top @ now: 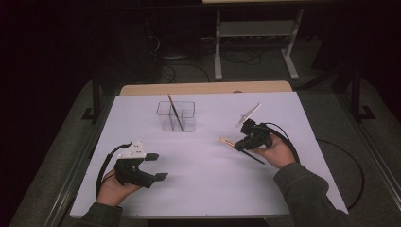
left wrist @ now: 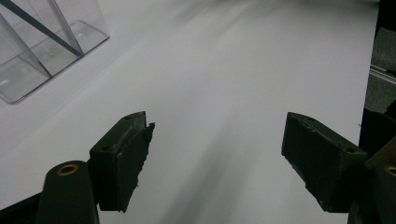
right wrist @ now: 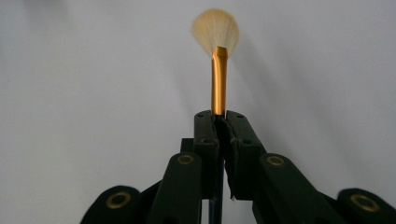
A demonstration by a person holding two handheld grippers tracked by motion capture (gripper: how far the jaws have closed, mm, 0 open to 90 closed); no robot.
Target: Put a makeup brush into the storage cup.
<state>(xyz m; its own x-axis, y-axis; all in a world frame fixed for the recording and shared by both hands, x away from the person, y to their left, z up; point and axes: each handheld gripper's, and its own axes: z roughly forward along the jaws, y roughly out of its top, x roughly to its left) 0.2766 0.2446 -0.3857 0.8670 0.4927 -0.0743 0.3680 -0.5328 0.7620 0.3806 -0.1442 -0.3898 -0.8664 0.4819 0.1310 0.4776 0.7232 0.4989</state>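
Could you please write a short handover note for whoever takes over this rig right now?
Right gripper: jaws shut on a fan brush, clamped near its gold ferrule, bristles pointing away from the hand, handle trailing behind.
Left gripper: jaws open, nothing between them, near the table's front left edge.
Clear holder: at the table's far middle, one brush already leaning inside.
Done: fan brush picked up.
Left: probably carry it to the holder, drop it in, release.

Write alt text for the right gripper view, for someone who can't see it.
The right hand-held gripper is shut on a fan brush, its gold ferrule and pale fanned bristles pointing straight up out of the two black jaws. Behind it lies a plain white table surface.
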